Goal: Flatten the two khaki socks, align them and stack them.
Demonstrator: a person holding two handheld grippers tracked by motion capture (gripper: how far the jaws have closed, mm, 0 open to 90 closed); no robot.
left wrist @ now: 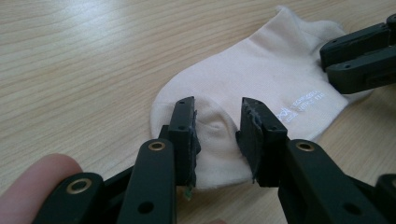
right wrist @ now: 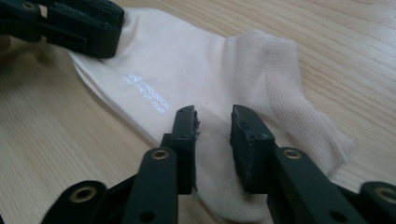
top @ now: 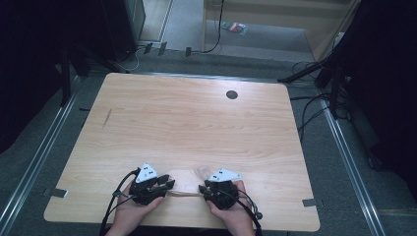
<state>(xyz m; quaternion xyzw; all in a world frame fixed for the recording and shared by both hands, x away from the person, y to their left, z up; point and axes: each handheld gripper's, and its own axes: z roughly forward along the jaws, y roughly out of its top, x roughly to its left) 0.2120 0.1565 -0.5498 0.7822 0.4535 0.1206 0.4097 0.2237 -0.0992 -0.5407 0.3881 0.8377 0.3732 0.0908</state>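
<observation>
**Sock between two grippers at the near edge of the desk**

A cream sock [left wrist: 261, 79] lies flat on the desk [top: 196, 123], close to the person's side. The left gripper [left wrist: 217, 135] stands over the toe end; its jaws are partly apart, with a fold of the fabric between them, but they do not press it. The right gripper [right wrist: 214, 135] stands over the heel part, just beside the ribbed cuff [right wrist: 299, 107]; its jaws are narrow but not closed, and the fabric lies under and between them. In the high view the sock stretches between both grippers.
</observation>
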